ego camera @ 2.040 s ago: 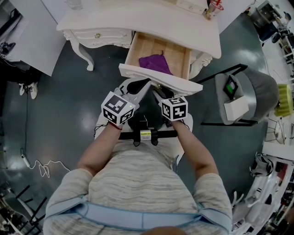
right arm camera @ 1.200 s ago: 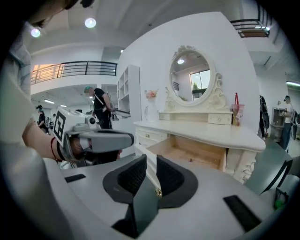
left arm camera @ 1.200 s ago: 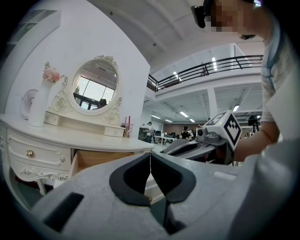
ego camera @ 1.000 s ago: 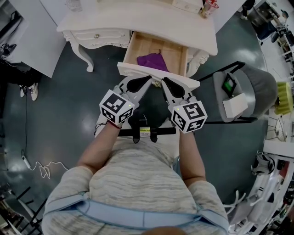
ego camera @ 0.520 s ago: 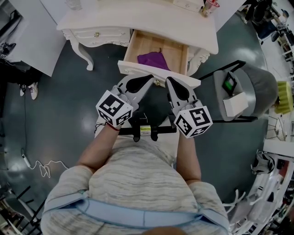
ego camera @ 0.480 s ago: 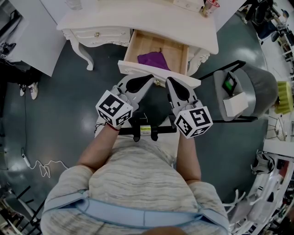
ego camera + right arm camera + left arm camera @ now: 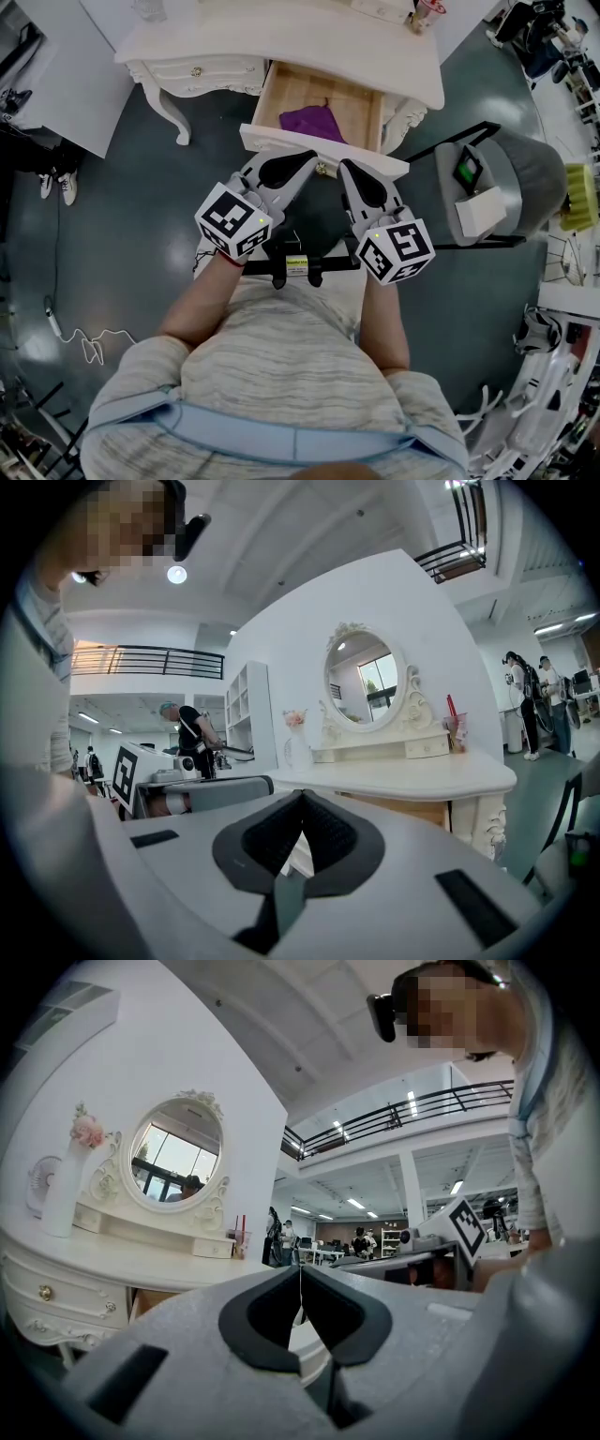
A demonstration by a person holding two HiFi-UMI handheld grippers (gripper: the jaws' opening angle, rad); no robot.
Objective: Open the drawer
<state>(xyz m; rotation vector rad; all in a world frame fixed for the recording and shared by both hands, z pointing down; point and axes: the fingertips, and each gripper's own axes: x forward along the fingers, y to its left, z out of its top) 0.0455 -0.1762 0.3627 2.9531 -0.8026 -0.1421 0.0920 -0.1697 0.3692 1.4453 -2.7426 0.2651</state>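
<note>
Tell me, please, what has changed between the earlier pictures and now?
The right gripper has drawn back from the front of the drawer toward the person, and its jaws are now shut on nothing. The left gripper has hardly shifted, jaws shut and empty. The drawer stays open with the purple cloth inside.

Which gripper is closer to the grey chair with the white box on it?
Right. The right gripper sits on the grey chair's side, apart from it. The left gripper is farther off, beyond the right one; both point at the open drawer's front.
</note>
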